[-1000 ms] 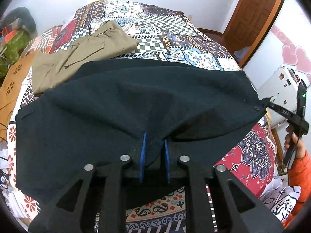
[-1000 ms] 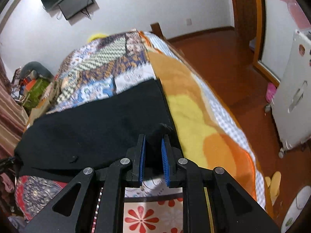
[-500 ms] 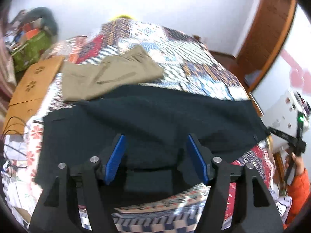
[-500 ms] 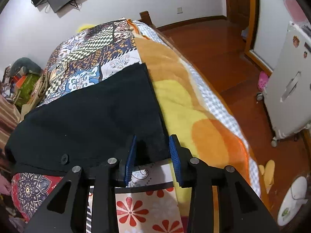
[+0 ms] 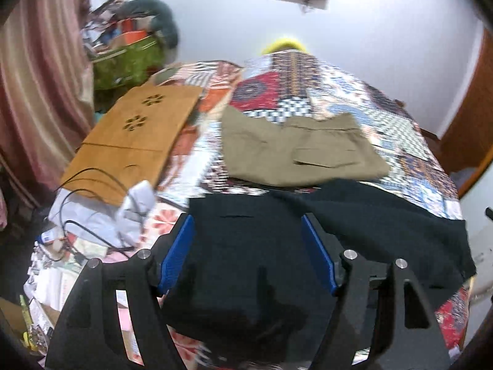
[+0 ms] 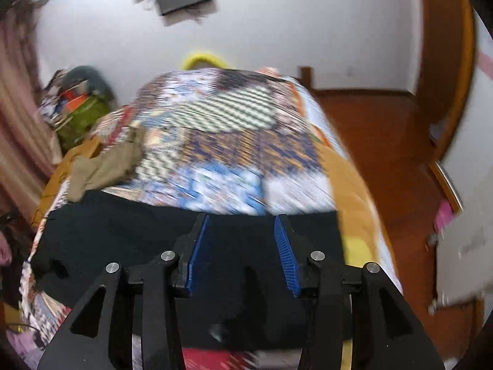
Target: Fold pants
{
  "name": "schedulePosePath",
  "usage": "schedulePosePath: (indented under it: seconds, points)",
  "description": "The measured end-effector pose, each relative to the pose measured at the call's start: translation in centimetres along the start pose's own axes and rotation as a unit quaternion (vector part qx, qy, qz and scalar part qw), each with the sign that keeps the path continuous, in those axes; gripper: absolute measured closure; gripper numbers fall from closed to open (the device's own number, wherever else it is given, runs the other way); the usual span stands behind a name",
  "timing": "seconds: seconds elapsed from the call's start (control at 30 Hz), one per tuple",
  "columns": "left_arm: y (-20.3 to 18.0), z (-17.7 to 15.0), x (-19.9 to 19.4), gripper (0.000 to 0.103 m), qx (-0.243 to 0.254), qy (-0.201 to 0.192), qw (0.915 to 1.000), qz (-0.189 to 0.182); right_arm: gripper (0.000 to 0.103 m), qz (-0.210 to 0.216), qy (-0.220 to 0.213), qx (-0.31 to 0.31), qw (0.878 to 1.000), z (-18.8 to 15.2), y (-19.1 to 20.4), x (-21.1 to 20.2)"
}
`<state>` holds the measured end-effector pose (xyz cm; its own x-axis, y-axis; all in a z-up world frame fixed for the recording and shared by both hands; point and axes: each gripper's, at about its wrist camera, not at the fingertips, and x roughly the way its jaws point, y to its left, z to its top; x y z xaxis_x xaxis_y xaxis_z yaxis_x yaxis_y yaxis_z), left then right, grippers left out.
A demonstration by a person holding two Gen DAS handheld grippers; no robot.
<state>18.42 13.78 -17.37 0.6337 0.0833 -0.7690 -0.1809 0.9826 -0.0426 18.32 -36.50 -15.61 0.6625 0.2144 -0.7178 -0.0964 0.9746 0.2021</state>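
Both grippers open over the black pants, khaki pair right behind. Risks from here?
1. The black pants overlap the near edge of the khaki pants; the next grasp could snag both.
2. The pants reach the right bed edge by the orange blanket; a tug might slide them off.
3. The left gripper is near cables.
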Motion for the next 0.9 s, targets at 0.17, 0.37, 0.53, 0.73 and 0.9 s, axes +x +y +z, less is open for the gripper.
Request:
schedulePosePath:
  seconds: [0.17, 0.37, 0.53, 0.73, 0.9]
  points:
    - [3.5, 0.6, 2.9, 0.032, -0.014, 0.022, 0.9995, 0.016, 0.062, 0.051, 0.007, -0.054, 0.997, 3.2, 5.9, 3.9]
    - [5.4, 0.8, 7.4, 0.032, -0.041, 0.061, 0.9973, -0.007, 0.058, 0.092, 0.023, -0.13, 0.987, 5.2, 12.7, 8.2]
    - [5.1, 0.6, 10.6, 0.032, -0.042, 0.084, 0.9954, -0.021, 0.058, 0.128, 0.047, -0.196, 0.971, 6.0, 18.4, 11.5]
    - [4.4, 0.1, 12.8, 0.032, -0.04, 0.1, 0.9932, -0.043, 0.057, 0.17, 0.102, -0.249, 0.948, 5.3, 23.3, 16.0]
    - [3.5, -0.1, 14.2, 0.035, -0.021, 0.118, 0.991, -0.059, 0.057, 0.186, 0.158, -0.274, 0.93, 3.5, 25.7, 19.5]
